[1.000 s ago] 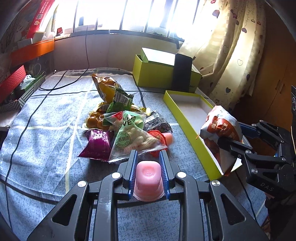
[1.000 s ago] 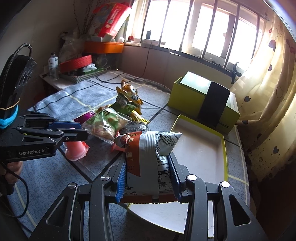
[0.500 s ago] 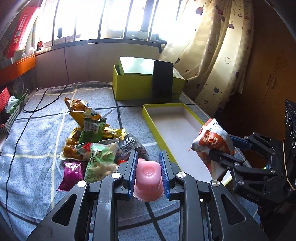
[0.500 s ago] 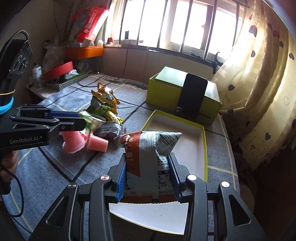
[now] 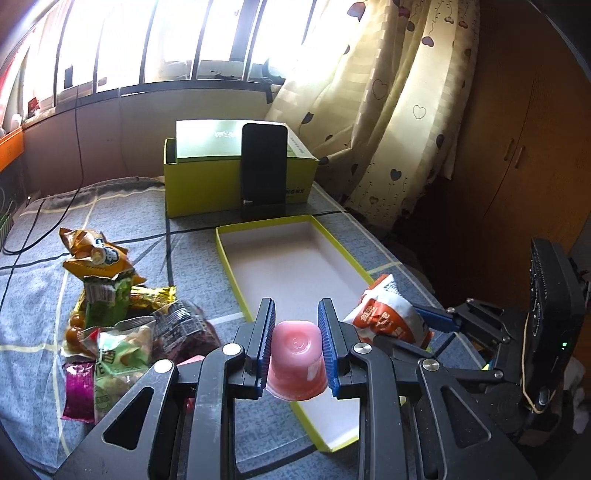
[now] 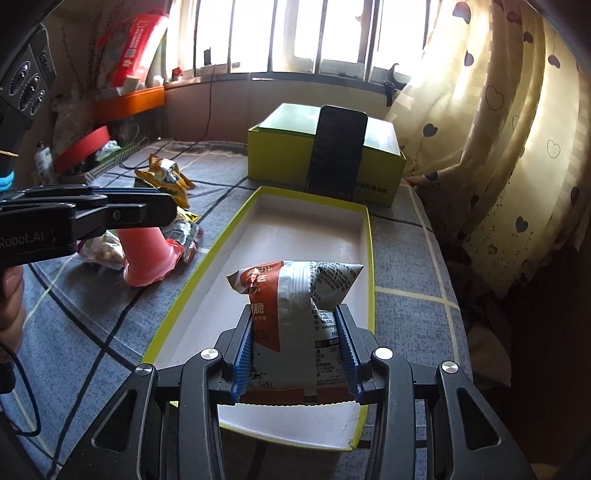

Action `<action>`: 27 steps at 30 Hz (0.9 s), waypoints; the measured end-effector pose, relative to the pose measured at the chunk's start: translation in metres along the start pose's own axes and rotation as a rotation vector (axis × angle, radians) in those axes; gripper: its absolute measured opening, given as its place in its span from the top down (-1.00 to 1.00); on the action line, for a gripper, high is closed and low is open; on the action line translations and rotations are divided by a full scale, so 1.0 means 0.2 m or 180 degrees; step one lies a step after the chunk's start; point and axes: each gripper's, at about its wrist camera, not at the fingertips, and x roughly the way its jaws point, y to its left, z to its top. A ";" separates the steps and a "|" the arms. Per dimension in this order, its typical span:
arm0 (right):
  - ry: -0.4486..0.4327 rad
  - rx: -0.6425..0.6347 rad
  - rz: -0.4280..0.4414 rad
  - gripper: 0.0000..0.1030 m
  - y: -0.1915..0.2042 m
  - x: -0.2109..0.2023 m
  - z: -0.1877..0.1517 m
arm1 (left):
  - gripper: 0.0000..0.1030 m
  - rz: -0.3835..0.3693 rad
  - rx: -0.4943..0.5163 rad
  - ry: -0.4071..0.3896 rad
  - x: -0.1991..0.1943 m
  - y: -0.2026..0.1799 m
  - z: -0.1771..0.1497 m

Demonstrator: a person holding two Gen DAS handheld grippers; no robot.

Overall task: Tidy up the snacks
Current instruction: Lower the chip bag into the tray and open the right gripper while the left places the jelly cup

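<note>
Snacks: one jelly cup [image 5: 296, 363]; one packet [image 6: 295, 314]

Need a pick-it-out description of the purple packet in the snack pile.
Start at the shallow yellow-rimmed tray on the blue checked cloth; the snack pile lies to its left in the left wrist view. The purple packet sits at the pile's near edge: the only shiny magenta wrapper, beside a green bag.

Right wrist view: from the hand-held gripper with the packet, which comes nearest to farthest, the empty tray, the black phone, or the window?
1. Empty tray, just below and ahead of the right hand-held gripper.
2. Black phone, leaning beyond the tray's far end.
3. Window, at the back.
</note>
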 end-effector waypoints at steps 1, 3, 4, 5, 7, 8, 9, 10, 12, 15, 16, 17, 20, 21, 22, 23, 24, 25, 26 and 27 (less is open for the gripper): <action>0.0028 0.0036 0.0001 0.24 -0.02 0.01 -0.01 | 0.51 -0.0026 0.0013 0.0012 0.01 -0.02 0.00; 0.0090 0.0109 0.0004 0.24 -0.04 0.03 -0.04 | 0.51 -0.0076 0.0051 0.0040 0.03 -0.05 0.00; 0.0104 0.0135 0.0018 0.23 -0.05 0.03 -0.04 | 0.51 -0.0092 0.0070 0.0058 0.05 -0.06 0.00; 0.0098 0.0142 0.0030 0.23 -0.06 0.03 -0.05 | 0.51 -0.0111 0.0082 0.0080 0.06 -0.07 -0.01; 0.0092 0.0147 0.0053 0.23 -0.06 0.03 -0.05 | 0.51 -0.0155 0.0085 0.0141 0.09 -0.09 -0.02; 0.0098 0.0154 0.0065 0.23 -0.07 0.03 -0.05 | 0.51 -0.0179 0.0081 0.0170 0.10 -0.10 -0.03; 0.0102 0.0159 0.0080 0.22 -0.07 0.02 -0.06 | 0.51 -0.0200 0.0081 0.0195 0.11 -0.10 -0.04; 0.0110 0.0161 0.0102 0.22 -0.07 0.02 -0.06 | 0.51 -0.0210 0.0082 0.0219 0.12 -0.11 -0.05; 0.0153 0.0126 0.0146 0.21 -0.06 0.02 -0.06 | 0.51 -0.0230 0.0090 0.0271 0.13 -0.12 -0.07; 0.0219 0.0114 0.0238 0.18 -0.05 0.03 -0.07 | 0.51 -0.0274 0.0086 0.0356 0.16 -0.12 -0.10; 0.0245 0.0113 0.0263 0.15 -0.05 0.04 -0.07 | 0.51 -0.0289 0.0085 0.0387 0.16 -0.12 -0.11; 0.0259 0.0102 0.0264 0.12 -0.04 0.04 -0.07 | 0.51 -0.0299 0.0089 0.0413 0.17 -0.13 -0.12; 0.0273 0.0081 0.0252 0.09 -0.04 0.03 -0.07 | 0.51 -0.0325 0.0090 0.0503 0.18 -0.14 -0.15; 0.0259 0.0091 0.0249 0.07 -0.04 0.02 -0.07 | 0.51 -0.0341 0.0077 0.0533 0.19 -0.13 -0.17; 0.0236 0.0101 0.0256 0.05 -0.05 0.01 -0.07 | 0.51 -0.0347 0.0066 0.0557 0.19 -0.13 -0.18; 0.0209 0.0106 0.0270 0.02 -0.05 -0.01 -0.07 | 0.51 -0.0343 0.0062 0.0576 0.20 -0.13 -0.18; 0.0180 0.0113 0.0281 0.01 -0.05 -0.02 -0.06 | 0.51 -0.0339 0.0061 0.0591 0.20 -0.13 -0.19; 0.0152 0.0127 0.0288 -0.01 -0.06 -0.03 -0.06 | 0.51 -0.0339 0.0056 0.0606 0.20 -0.12 -0.19; 0.0129 0.0147 0.0294 -0.02 -0.06 -0.04 -0.06 | 0.51 -0.0343 0.0048 0.0618 0.20 -0.12 -0.20; 0.0111 0.0173 0.0301 -0.02 -0.07 -0.04 -0.06 | 0.51 -0.0346 0.0046 0.0627 0.20 -0.12 -0.20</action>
